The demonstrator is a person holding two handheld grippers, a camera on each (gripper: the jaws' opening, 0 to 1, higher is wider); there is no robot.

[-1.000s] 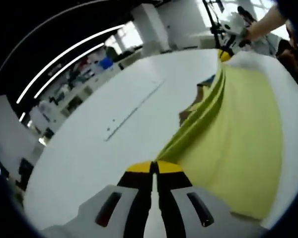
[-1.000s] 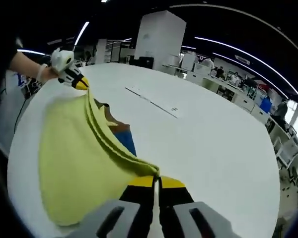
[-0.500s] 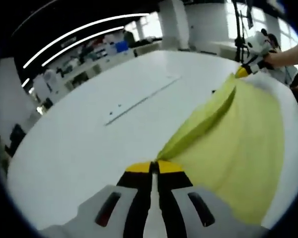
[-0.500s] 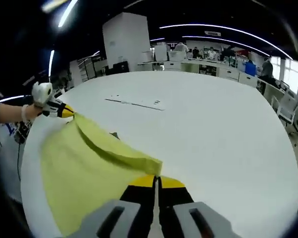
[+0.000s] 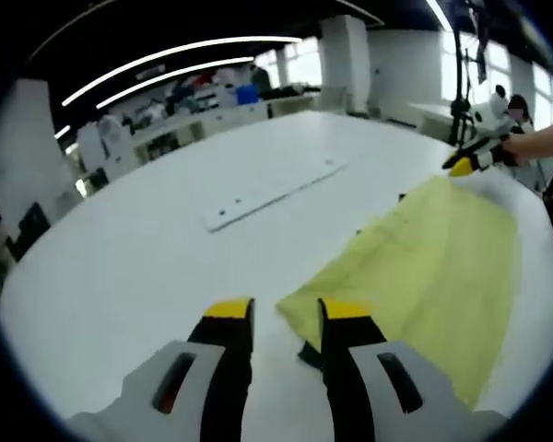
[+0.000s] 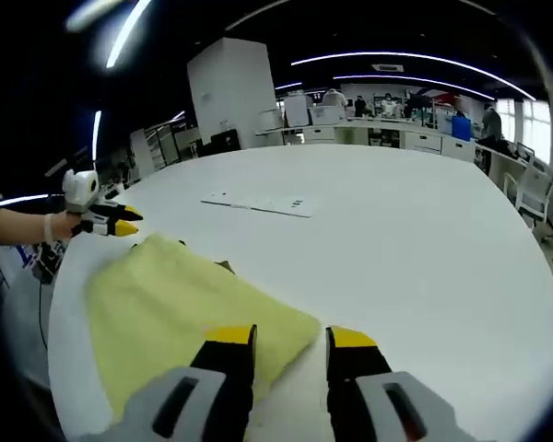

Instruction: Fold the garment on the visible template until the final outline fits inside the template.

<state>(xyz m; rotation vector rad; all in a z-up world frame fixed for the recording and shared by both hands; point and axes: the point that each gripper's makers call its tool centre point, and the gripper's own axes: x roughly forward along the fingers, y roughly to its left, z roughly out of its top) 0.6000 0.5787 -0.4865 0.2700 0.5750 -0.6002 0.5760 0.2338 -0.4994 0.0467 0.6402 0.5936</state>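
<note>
Your left gripper [image 5: 275, 313] stands with jaws apart, gripping nothing; the yellow garment [image 5: 424, 267] lies flat on the white table [image 5: 147, 267], its near corner between the jaw tips. Your right gripper [image 6: 290, 336] is likewise spread and empty, over the garment's other corner. A pale strip [image 6: 258, 203] lies farther off.

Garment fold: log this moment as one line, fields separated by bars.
left gripper: open, garment corner between jaws | right gripper: open, off cloth | yellow garment: folded, flat on white table | template: cannot tell
</note>
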